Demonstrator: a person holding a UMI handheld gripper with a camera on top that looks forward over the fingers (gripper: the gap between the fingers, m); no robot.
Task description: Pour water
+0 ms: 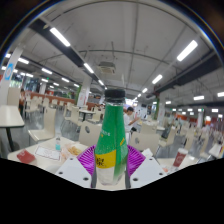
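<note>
A green plastic bottle (111, 140) with a dark cap and a yellow label stands upright between my fingers, lifted well above the tables. My gripper (111, 160) is shut on the bottle, both purple pads (90, 157) pressing its sides at label height. The bottle's lower part is clear and runs down between the fingers; its base is hidden. No cup or other vessel for water can be made out.
A large hall with ceiling strip lights lies beyond. White tables and chairs (45, 125) stand at the left, with small items on a table (40, 155). A red-brown cup-like object (180, 158) sits at the right. People stand far off at the right.
</note>
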